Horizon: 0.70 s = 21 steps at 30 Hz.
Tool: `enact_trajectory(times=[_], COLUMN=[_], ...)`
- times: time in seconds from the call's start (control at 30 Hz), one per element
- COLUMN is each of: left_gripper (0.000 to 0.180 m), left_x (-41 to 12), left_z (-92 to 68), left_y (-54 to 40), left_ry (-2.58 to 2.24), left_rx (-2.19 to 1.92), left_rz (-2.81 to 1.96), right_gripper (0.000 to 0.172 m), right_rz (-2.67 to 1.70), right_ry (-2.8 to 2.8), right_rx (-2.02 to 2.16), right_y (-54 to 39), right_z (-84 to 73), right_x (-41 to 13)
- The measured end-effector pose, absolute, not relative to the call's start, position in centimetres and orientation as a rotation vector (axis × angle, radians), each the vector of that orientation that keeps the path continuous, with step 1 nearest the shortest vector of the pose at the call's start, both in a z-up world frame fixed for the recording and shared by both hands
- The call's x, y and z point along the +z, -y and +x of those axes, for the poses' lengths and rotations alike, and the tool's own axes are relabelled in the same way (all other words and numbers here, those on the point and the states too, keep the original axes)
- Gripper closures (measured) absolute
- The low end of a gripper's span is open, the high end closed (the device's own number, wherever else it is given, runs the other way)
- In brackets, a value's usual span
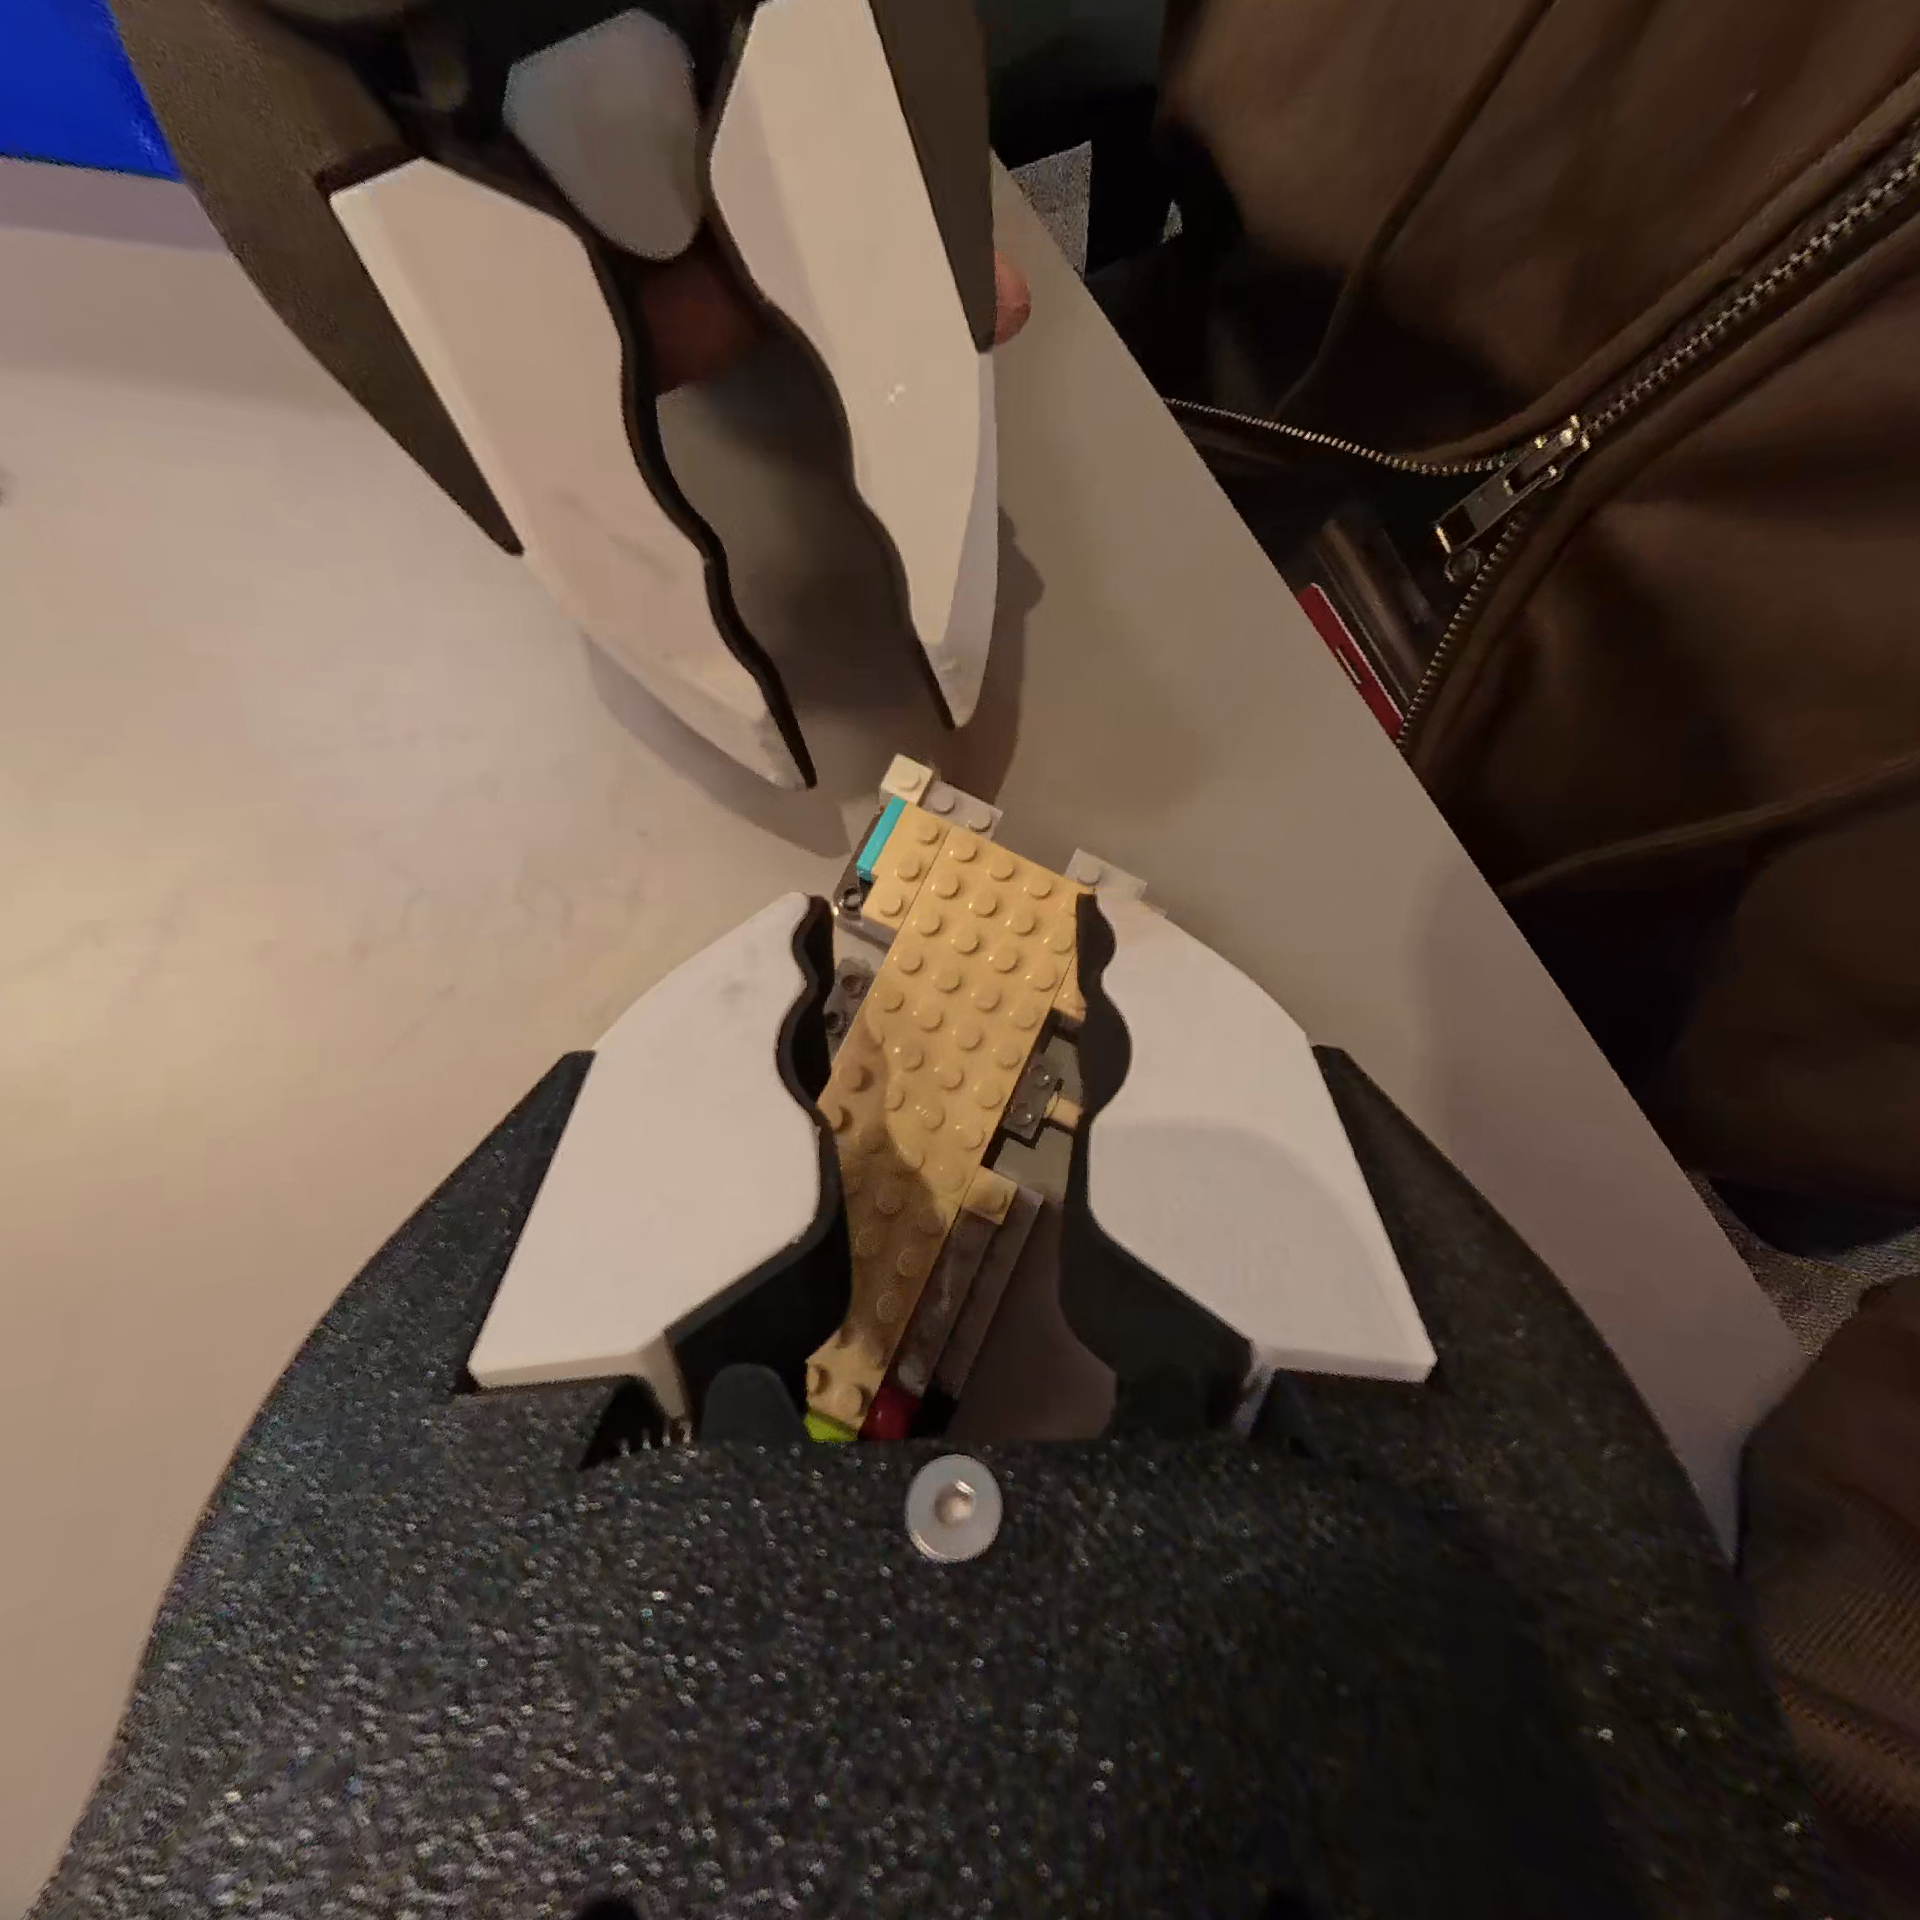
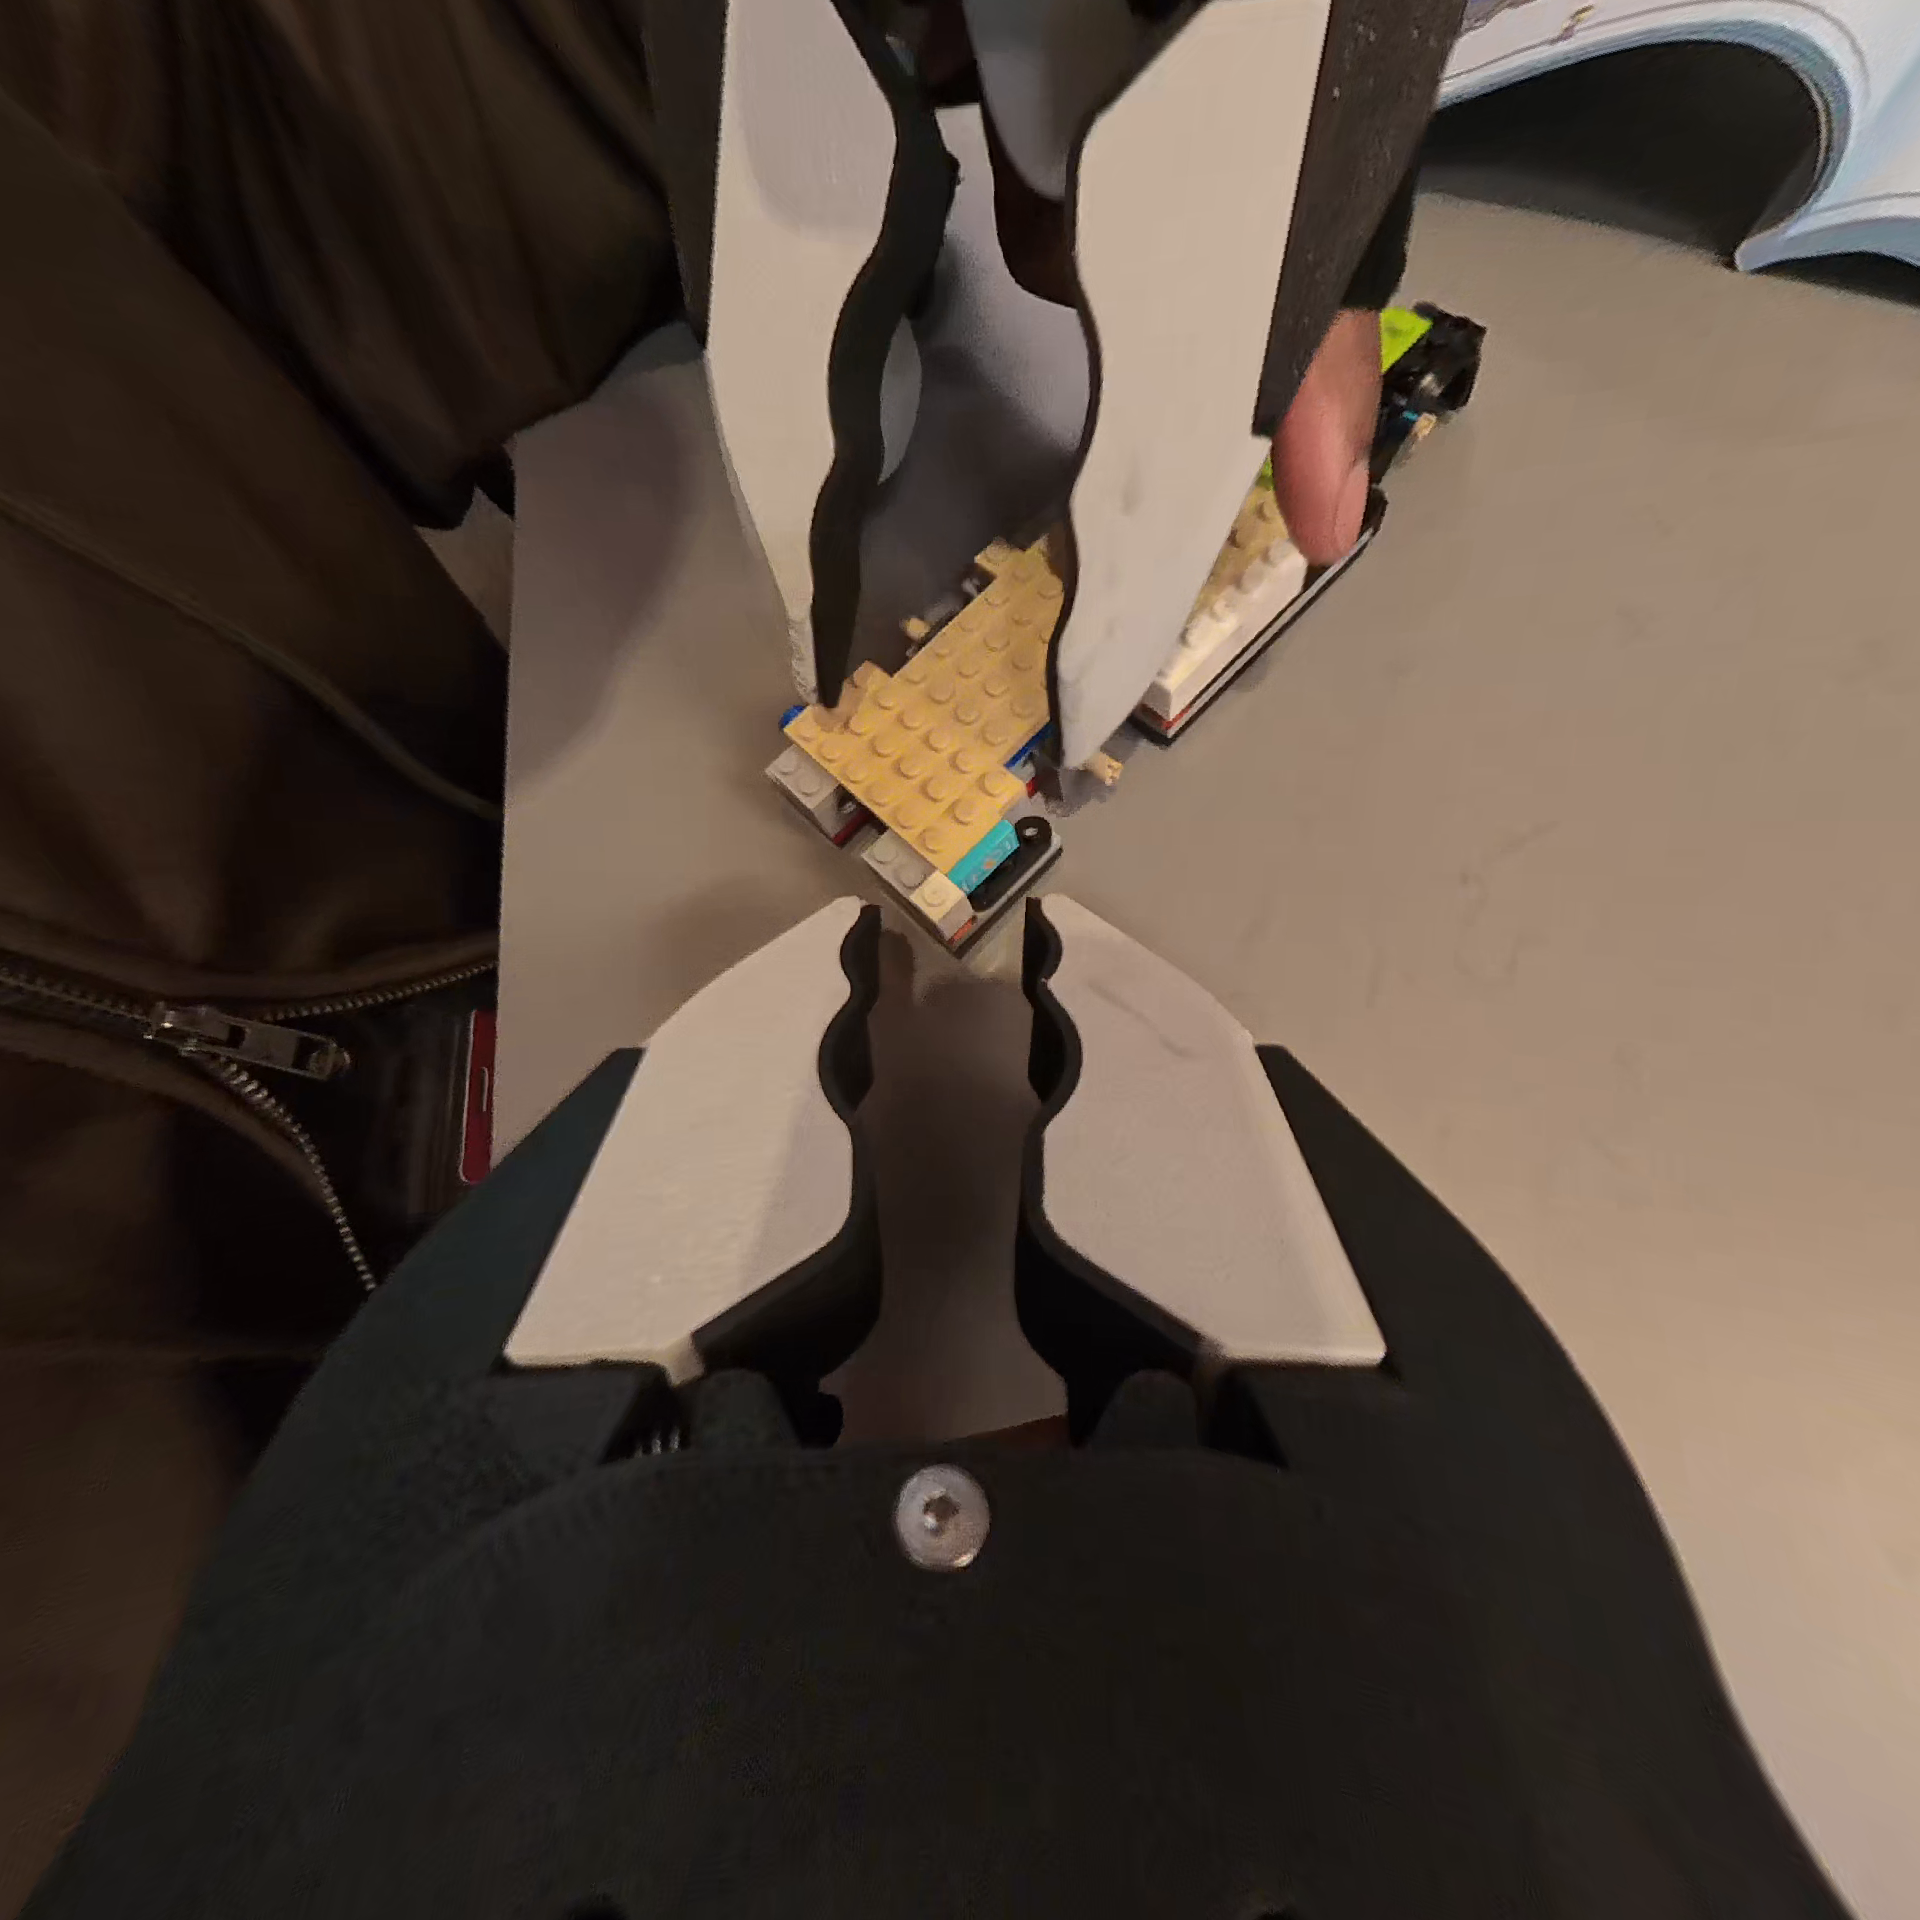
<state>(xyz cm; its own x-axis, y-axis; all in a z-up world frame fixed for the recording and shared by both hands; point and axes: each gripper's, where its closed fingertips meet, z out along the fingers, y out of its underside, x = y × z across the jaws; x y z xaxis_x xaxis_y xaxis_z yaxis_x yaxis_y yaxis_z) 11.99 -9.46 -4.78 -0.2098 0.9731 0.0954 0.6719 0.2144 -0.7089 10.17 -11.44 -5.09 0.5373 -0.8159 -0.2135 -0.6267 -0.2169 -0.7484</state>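
Note:
A build of tan studded plates (image 1: pixel 966 997) on grey bricks lies on the pale table (image 1: pixel 260 935) near its edge. It has a teal tile (image 1: pixel 883 834) and a small white brick (image 1: pixel 906 777) at its far end. My left gripper (image 1: pixel 945 914) is shut on this build, with both pads against its sides. The right wrist view shows the same grasp (image 2: pixel 951 727) on the build (image 2: pixel 935 748). My right gripper (image 2: pixel 951 909) is open and empty, its tips just short of the white brick (image 2: pixel 938 891). It also shows in the left wrist view (image 1: pixel 878 750).
A second build of white bricks on a black plate (image 2: pixel 1247 623) lies behind the left gripper, with a lime and black part (image 2: pixel 1423 353) beyond. An open booklet (image 2: pixel 1818 156) lies at the far right. A person's brown zipped jacket (image 1: pixel 1558 520) is close past the table edge. Left and right tips are no more than a few centimetres apart.

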Motion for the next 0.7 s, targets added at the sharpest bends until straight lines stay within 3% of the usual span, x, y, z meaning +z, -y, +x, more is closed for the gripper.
enact_trajectory(times=[0.17,0.33,0.7], left_gripper=[0.136,0.139,0.141], left_x=[-5.3,-5.5,-5.5], left_z=[11.6,11.6,11.8], left_y=[9.4,9.9,10.3], left_ry=[1.968,1.995,2.005], left_rx=[0.7,0.714,0.769], left_rz=[-1.52,-1.517,-1.518], right_gripper=[0.147,0.16,0.161], right_rz=[-2.02,-2.042,-2.108], right_ry=[-1.125,-1.117,-1.009], right_rx=[-0.284,-0.331,-0.508], right_y=[10.6,10.5,11.2], right_z=[10.2,10.7,10.8], right_x=[-6.0,-6.3,-6.3])
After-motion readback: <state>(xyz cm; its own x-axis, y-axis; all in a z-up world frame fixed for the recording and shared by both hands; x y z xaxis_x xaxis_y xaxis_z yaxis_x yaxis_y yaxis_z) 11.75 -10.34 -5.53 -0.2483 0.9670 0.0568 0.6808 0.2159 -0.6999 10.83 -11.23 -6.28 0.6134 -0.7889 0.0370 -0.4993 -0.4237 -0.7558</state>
